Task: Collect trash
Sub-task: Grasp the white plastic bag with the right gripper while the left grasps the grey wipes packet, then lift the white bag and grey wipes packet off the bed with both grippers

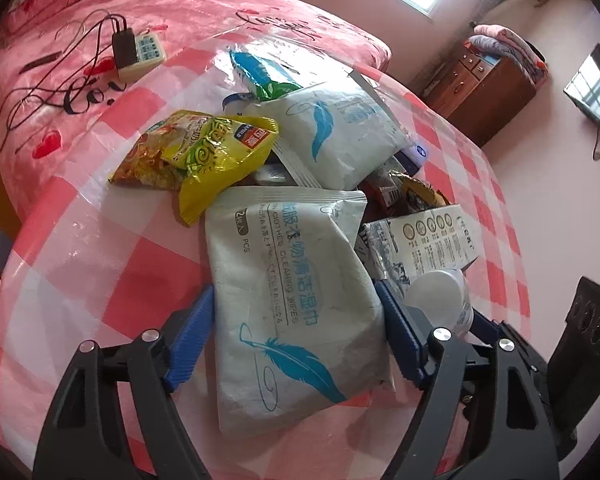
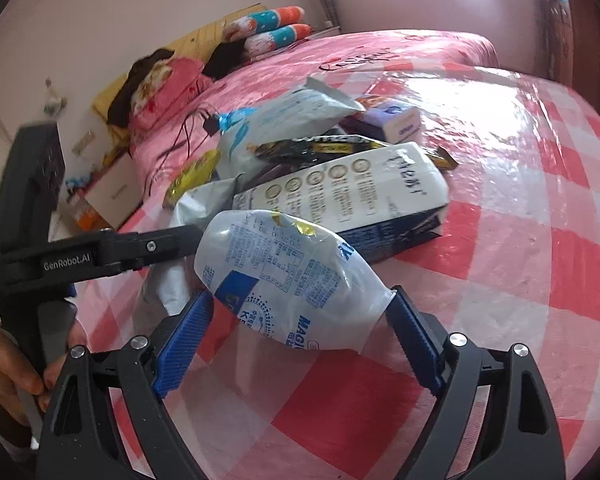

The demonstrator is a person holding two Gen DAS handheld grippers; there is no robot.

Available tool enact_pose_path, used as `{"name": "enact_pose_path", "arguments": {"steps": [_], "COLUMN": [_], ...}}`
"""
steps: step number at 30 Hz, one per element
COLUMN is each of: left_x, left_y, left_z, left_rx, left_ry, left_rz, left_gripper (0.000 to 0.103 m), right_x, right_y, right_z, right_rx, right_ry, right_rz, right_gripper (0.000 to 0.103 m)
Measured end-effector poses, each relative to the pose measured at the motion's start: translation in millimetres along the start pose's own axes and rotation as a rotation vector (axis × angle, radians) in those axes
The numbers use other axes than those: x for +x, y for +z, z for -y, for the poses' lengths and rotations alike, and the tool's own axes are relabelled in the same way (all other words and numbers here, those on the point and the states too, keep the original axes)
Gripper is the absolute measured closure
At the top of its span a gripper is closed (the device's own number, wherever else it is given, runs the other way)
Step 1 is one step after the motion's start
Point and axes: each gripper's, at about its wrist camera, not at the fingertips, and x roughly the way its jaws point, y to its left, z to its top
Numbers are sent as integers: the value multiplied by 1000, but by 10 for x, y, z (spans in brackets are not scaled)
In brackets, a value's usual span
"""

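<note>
Trash is nearly all uncollected, as far as we can judge: the heap sits on the pink checked table (image 1: 100, 240) and no bin or bag shows in either view. Between our left gripper (image 1: 296, 344) fingers lies the near wipes packet (image 1: 292, 296), its edges at both blue pads, though we cannot tell whether they press it yet. Our right gripper (image 2: 300, 344) stands spread around the crumpled plastic bottle (image 2: 288, 276); the bottle's narrow end touches the right pad, the left pad just beside it (no squeeze visible).

Further out we see the milk carton (image 2: 364, 192), a second wipes packet (image 1: 340, 132), the yellow snack bag (image 1: 208, 156) to the left and dark wrappers (image 2: 328, 146) behind. A small purple-and-white box (image 2: 400, 120) sits at the far side.

Bare cloth to the right and near gives us room. The bed (image 1: 180, 12) borders the table's far-left edge, and our two grippers work close together, so lifting could bump them.
</note>
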Motion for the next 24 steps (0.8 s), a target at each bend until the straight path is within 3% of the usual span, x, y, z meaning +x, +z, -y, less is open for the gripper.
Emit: {"name": "enact_pose_path", "arguments": {"steps": [6,10,13,17,24], "left_x": [-55,-92,-121,-159,-235], "left_y": [-78,-100,-114,-151,-219], "left_z": [11,-54,-112,-177,-238], "left_rx": [35,40,29,32,56], "left_ry": [-2,8,11,14,11], "left_rz": [-3,2,6,9,13], "left_gripper": [26,26,26,26,26], "right_x": [37,-22,-89,-106,-84], "right_y": [10,12,-20,-67,-74], "right_z": [-15,71,-49,-180,-202], "right_rx": [2,91,39,-19,-58], "right_ry": [21,197,229,204,37], "right_rz": [-10,-72,-103,-121,-38], "right_gripper": [15,15,15,15,15]}}
